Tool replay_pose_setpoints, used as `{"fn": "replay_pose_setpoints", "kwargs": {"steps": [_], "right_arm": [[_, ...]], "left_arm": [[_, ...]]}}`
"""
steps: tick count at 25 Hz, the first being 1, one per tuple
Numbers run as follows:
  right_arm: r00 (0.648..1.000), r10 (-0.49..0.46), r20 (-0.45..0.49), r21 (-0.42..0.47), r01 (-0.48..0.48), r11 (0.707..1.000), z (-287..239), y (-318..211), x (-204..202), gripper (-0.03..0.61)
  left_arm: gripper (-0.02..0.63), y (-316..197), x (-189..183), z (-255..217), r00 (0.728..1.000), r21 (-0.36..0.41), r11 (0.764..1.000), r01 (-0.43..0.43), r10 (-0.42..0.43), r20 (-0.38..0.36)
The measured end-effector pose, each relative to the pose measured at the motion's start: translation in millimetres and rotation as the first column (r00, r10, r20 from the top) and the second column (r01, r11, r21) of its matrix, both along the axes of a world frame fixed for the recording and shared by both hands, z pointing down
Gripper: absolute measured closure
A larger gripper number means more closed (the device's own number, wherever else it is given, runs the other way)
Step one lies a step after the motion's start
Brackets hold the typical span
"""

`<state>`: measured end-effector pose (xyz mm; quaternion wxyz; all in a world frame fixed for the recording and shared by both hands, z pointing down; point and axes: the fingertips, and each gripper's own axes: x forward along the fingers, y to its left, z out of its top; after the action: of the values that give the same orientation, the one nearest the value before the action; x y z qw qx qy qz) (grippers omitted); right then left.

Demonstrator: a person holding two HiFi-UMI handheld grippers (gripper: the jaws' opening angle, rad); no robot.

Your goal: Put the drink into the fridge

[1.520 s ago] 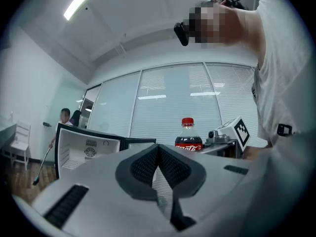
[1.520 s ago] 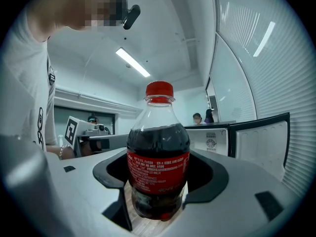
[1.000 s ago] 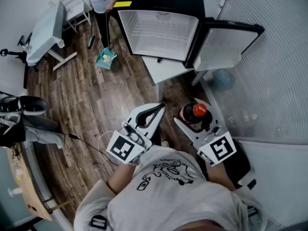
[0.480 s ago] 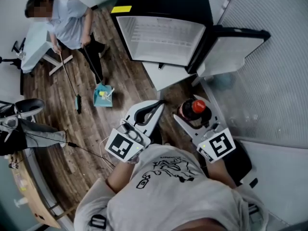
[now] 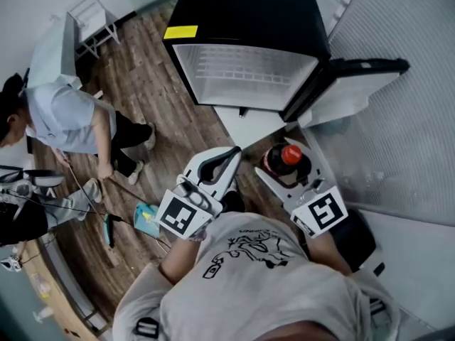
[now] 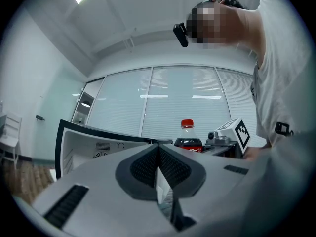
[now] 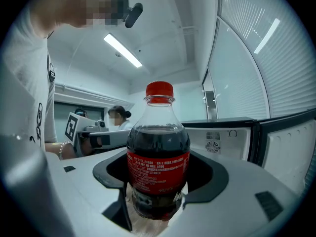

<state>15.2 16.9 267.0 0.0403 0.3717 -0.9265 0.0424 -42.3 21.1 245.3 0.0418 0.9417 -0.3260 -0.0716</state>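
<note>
Bottle (image 7: 158, 147) of dark cola, red cap and red label, is sitting upright between the jaws of the right gripper (image 7: 158, 194), which are clamping on its lower body from both sides, curved recesses hugging it. Head view is showing the bottle (image 5: 290, 155) in the air over the wood floor (image 5: 170, 119), just in front of the fridge (image 5: 249, 6) and near the foot of its door (image 5: 348, 94), outside the cabinet

Fridge is a small black unit sitting on the floor, its door swinging wide open to the person's right and its white interior facing the camera. Yellow label (image 5: 180, 31) is sticking on its top front edge

Left gripper (image 5: 229, 156) is hanging beside the right one, apart from the bottle, with its jaws pressed together and nothing between them; the left gripper view (image 6: 159, 154) is showing the pads meeting in one line, with the bottle's cap (image 6: 187, 124) and the right gripper's marker cube (image 6: 239, 131) behind them

Second person (image 5: 64, 119) in a light shirt is bending over at the left, well apart from the fridge. Teal dustpan (image 5: 146, 219) is lying on the floor near them. Frosted glass partition (image 5: 405, 148) is running along the right side
</note>
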Motion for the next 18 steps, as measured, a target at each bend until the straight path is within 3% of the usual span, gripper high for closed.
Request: {"fn": "replay_pose_setpoints", "kwargs": {"steps": [18], "right_arm": [[0.999, 0.035, -0.010, -0.001, -0.035, 0.999, -0.2, -107.7, -48.4, 0.253]], "left_arm": [[0.612, -103.5, -45.1, -0.2, 0.998, -0.001, 0.998, -0.059, 0.059, -0.001]]}}
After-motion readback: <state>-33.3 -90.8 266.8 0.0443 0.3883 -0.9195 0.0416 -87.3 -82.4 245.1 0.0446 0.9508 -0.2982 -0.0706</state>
